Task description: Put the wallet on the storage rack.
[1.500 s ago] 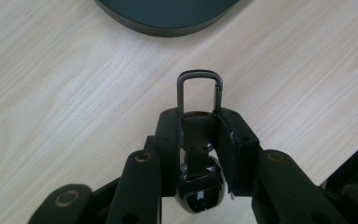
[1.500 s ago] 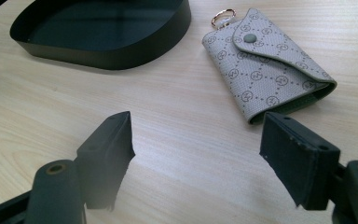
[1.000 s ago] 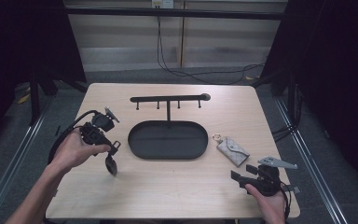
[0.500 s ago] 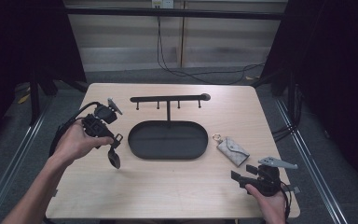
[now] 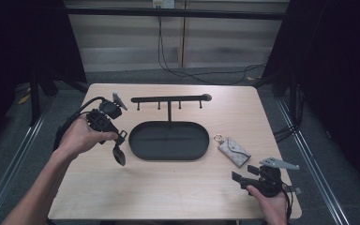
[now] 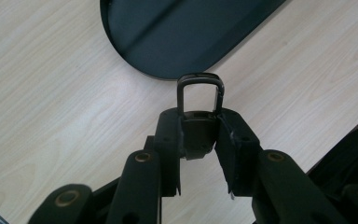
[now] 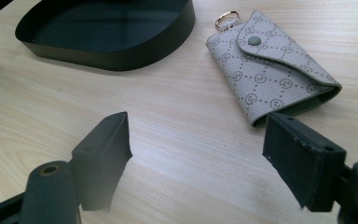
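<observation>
My left gripper (image 5: 120, 139) (image 6: 199, 140) is shut on a black key fob (image 5: 118, 154) with a squared metal loop (image 6: 200, 91). It hangs above the table just left of the black oval tray (image 5: 168, 140) (image 6: 186, 32). A grey patterned key pouch (image 5: 233, 151) (image 7: 270, 65) with a gold ring lies flat to the right of the tray (image 7: 107, 51). My right gripper (image 5: 243, 176) (image 7: 198, 156) rests near the front right edge, just short of the pouch. Its jaws have just been opening and stand wide apart with nothing between them.
A black bar (image 5: 168, 99) with several small hooks rises on a post from the tray's far side. The light wooden table (image 5: 168, 187) has bare room in front of the tray. Cables lie on the floor beyond the table.
My left hand has risen and moved away from the front edge toward the hook bar, carrying the black key fob. The right hand has stayed in place.
</observation>
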`<action>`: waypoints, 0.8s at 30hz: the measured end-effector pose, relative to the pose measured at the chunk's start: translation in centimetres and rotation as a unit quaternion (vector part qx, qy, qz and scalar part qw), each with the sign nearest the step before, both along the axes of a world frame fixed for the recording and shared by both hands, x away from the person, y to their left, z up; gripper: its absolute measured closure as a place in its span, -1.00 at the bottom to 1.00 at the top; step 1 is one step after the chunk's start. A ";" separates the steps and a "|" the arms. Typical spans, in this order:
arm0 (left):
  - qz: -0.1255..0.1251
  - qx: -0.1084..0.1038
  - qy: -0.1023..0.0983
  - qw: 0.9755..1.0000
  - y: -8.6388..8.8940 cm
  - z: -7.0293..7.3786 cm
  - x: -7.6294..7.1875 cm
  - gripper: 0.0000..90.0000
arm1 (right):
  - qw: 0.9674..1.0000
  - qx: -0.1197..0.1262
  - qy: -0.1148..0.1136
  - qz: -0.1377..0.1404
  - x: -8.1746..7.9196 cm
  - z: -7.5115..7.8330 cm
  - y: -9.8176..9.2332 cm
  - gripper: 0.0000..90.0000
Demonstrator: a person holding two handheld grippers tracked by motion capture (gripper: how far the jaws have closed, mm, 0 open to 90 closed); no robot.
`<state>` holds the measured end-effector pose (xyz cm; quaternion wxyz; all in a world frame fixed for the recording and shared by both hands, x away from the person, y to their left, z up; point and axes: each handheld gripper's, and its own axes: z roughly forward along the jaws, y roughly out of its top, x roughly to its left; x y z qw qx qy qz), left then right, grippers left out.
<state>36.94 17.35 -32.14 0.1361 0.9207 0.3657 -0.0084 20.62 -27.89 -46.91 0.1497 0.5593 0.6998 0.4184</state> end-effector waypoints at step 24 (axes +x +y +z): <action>0.003 0.022 0.003 1.000 -2.2 2.8 2.1 0.57 | 1.000 -0.002 -0.005 0.014 -0.2 0.1 0.2 -0.68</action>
